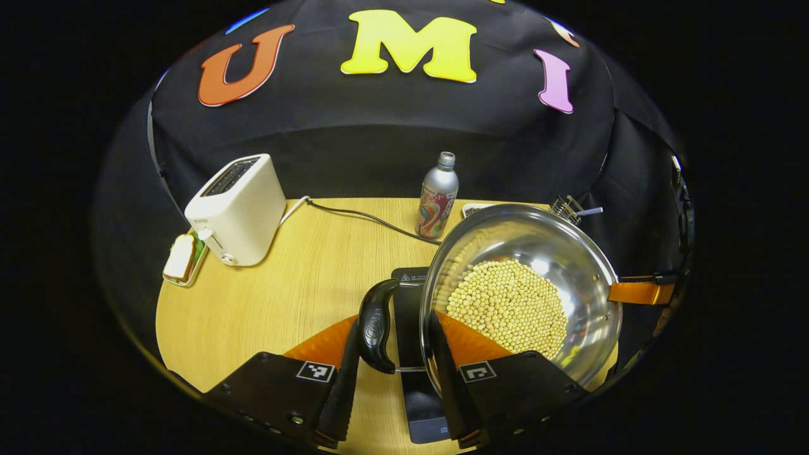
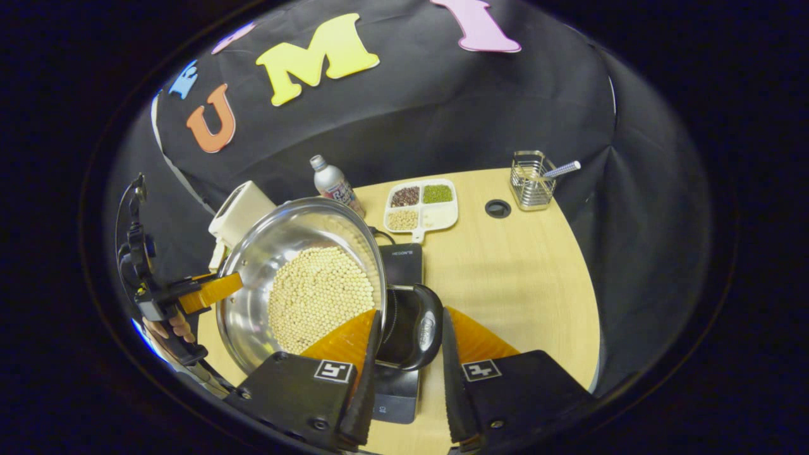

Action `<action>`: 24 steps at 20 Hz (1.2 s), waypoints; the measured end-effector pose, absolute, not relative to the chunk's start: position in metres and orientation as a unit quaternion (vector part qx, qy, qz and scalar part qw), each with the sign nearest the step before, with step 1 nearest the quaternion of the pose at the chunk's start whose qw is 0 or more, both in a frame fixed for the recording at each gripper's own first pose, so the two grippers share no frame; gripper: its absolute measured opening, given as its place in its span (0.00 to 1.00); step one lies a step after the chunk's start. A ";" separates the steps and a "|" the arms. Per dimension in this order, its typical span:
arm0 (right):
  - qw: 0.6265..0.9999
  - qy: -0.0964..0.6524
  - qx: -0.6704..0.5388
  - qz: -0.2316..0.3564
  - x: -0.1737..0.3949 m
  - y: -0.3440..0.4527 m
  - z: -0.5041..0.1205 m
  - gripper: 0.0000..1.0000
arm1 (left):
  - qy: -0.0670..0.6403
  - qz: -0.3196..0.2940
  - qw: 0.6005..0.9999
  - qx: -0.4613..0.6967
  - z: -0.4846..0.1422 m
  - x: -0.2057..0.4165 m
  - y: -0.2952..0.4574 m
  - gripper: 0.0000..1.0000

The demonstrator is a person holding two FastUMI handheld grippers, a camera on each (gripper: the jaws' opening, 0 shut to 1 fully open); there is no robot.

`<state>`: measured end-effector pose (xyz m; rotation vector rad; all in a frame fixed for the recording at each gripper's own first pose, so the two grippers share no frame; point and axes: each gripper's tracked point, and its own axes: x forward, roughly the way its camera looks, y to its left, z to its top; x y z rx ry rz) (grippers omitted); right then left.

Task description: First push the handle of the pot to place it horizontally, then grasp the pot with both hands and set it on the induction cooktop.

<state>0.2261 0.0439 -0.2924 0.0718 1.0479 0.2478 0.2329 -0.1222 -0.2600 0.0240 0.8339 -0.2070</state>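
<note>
The pot (image 1: 524, 291), a steel pan holding a bed of pale beans (image 1: 509, 306), is held up above the black induction cooktop (image 1: 414, 328) by both grippers, so the carry-and-set-down step looks to be in hand. It has 2 black side handles. In the left gripper view the left gripper (image 1: 392, 373) has its fingers around one handle (image 1: 377, 325); they stand close on either side of it, but I cannot tell whether both press on it. In the right gripper view the right gripper (image 2: 407, 373) brackets the other handle (image 2: 417, 332) the same way, again with contact unclear. The left gripper also shows at the far left of that view, at the pot's opposite rim.

On the worktop (image 1: 303, 278) a toaster (image 1: 237, 208) stands far left and a bottle (image 1: 437, 196) behind the cooktop.

Next, I judge, both grippers must lower together, keeping the pot level and centred over the cooktop.
</note>
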 end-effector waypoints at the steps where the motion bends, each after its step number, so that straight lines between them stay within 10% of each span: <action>1: 0.855 0.504 0.033 0.117 0.228 0.042 -0.298 0.46 | 0.408 -0.101 0.907 0.011 -0.266 0.235 -0.123 0.57; 19: 0.885 0.445 0.059 0.123 0.247 0.051 -0.336 0.58 | 0.374 -0.094 0.922 0.005 -0.301 0.255 -0.117 0.68; 20: 0.887 0.441 0.060 0.121 0.247 0.051 -0.337 0.57 | 0.368 -0.096 0.925 0.001 -0.301 0.257 -0.117 0.47; 24: 0.901 0.418 0.061 0.096 0.250 0.045 -0.342 0.66 | 0.343 -0.109 0.933 -0.006 -0.295 0.258 -0.115 0.71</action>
